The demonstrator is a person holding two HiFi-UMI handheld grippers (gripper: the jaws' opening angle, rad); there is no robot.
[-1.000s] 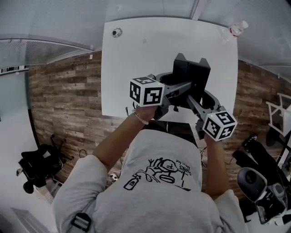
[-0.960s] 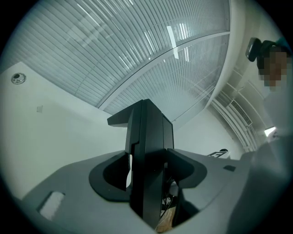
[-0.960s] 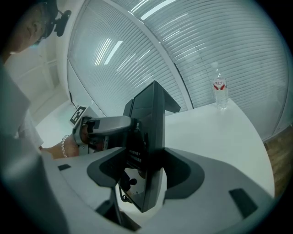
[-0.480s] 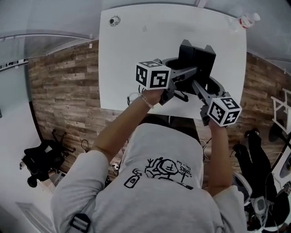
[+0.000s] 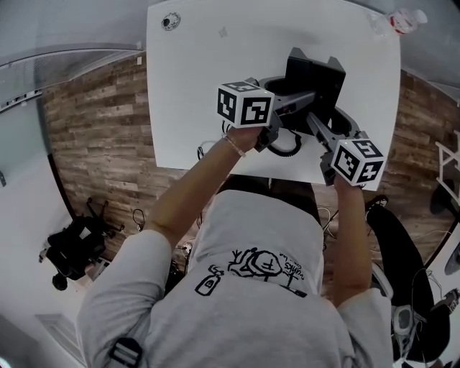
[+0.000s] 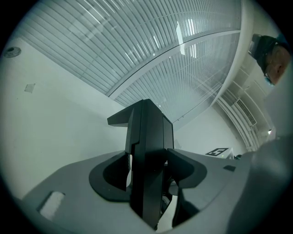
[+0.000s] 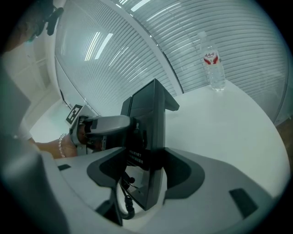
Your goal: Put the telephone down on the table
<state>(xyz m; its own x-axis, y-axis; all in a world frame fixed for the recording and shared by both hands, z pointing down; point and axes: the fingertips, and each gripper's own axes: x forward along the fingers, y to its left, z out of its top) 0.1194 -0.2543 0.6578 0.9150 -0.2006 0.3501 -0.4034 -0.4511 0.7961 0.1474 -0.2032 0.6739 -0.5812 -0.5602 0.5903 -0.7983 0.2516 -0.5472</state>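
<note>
1. Head view: from above the person's shoulders, steeply down onto the white worktop (image 5: 194, 86).
2. Left gripper view: close behind the left gripper (image 6: 146, 169), looking along its jaws.
3. Right gripper view: close behind the right gripper (image 7: 144, 171), likewise.
4. All three share the telephone (image 5: 316, 72); the head and right gripper views share the bottle (image 5: 406, 18).

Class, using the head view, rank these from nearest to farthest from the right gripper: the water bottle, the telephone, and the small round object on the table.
1. Telephone: clamped between the jaws of the right gripper, so touching it.
2. Water bottle: at the far right corner of the table.
3. Small round object: at the far left corner, across the whole tabletop.
</note>
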